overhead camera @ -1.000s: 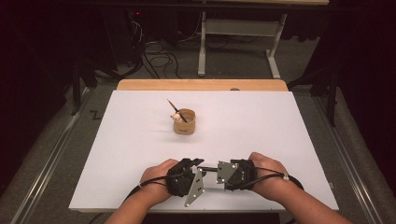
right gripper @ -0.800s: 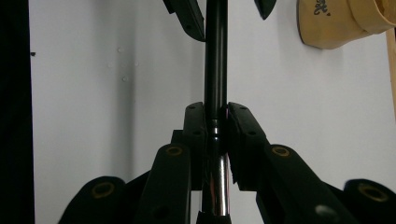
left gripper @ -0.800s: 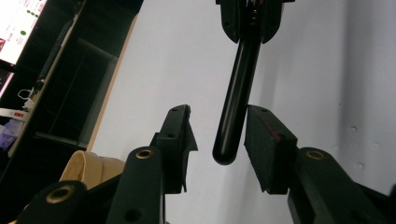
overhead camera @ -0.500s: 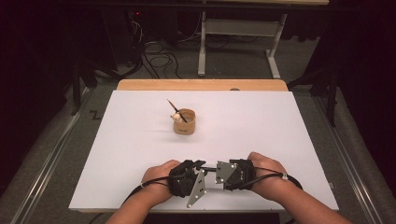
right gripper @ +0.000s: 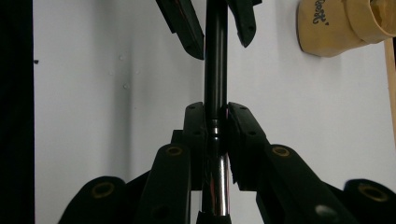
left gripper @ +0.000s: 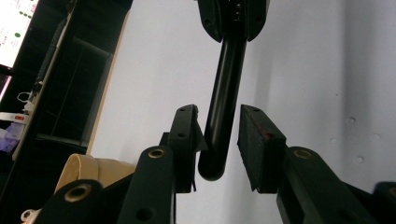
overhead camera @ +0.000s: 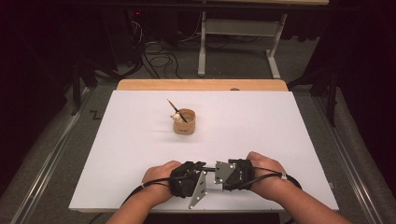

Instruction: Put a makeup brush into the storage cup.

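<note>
A black pen (overhead camera: 210, 169) is held level between my two grippers, near the front edge of the white table (overhead camera: 261, 126). My right gripper (right gripper: 216, 107) is shut on the pen (right gripper: 215, 70) near its chrome section. My left gripper (left gripper: 218, 112) faces it, and its jaws have just been closing around the pen's rounded end (left gripper: 224, 93), which lies between them. A gap still shows beside the right-hand pad (left gripper: 254, 140). A tan cup (overhead camera: 185, 122) holding a thin dark stick stands mid-table, beyond both hands.
A wooden strip (overhead camera: 201, 85) runs along the table's far edge. Beyond it are a metal table frame (overhead camera: 201, 42) and floor cables. The cup also shows in the right gripper view (right gripper: 327, 28) and the left gripper view (left gripper: 84, 168). Bare white surface lies on both sides of the hands.
Both hands stay where they were at the table's front edge. The pen and the cup show no shift.
</note>
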